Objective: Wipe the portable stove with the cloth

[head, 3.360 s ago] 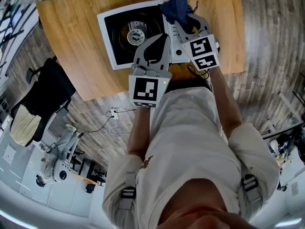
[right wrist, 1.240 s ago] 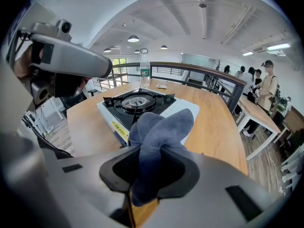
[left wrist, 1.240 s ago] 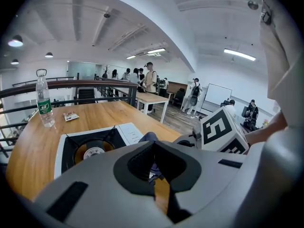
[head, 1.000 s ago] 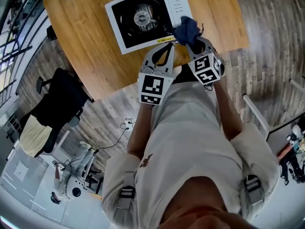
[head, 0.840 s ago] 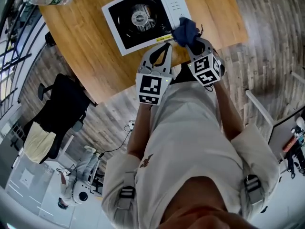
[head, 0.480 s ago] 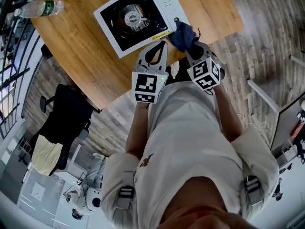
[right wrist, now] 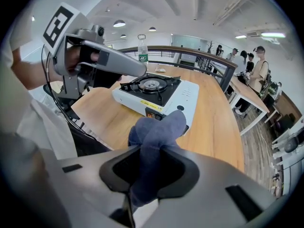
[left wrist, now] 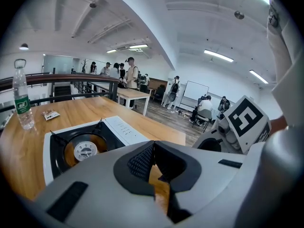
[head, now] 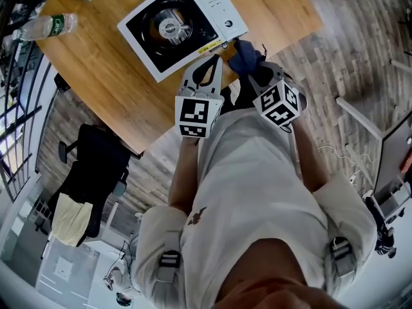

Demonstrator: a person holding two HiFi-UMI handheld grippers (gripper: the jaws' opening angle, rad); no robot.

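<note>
In the head view, the portable stove [head: 183,26] is seen on the wooden desk [head: 109,69], with its dark burner well facing up. The dark blue cloth [head: 244,53] is clamped in the right hand-held gripper [head: 253,68], just beside the stove's near corner and by the desk edge; the jaw tips are covered by the bunched fabric. The left hand-held gripper [head: 214,58] is held close alongside. A bottle [head: 45,26] is seen at the desk's far side.

In the left gripper view, the jaws are seen pressed together with nothing between them. The stove [left wrist: 90,144] is partly hidden behind the gripper's body, and of the right hand-held gripper only the marker cube [left wrist: 247,122] is shown.

In the right gripper view, the cloth [right wrist: 154,134] is gripped between the jaws. Its lower part is lost inside them and its top covers the near corner of the stove [right wrist: 156,96]; whether cloth and stove touch cannot be told
</note>
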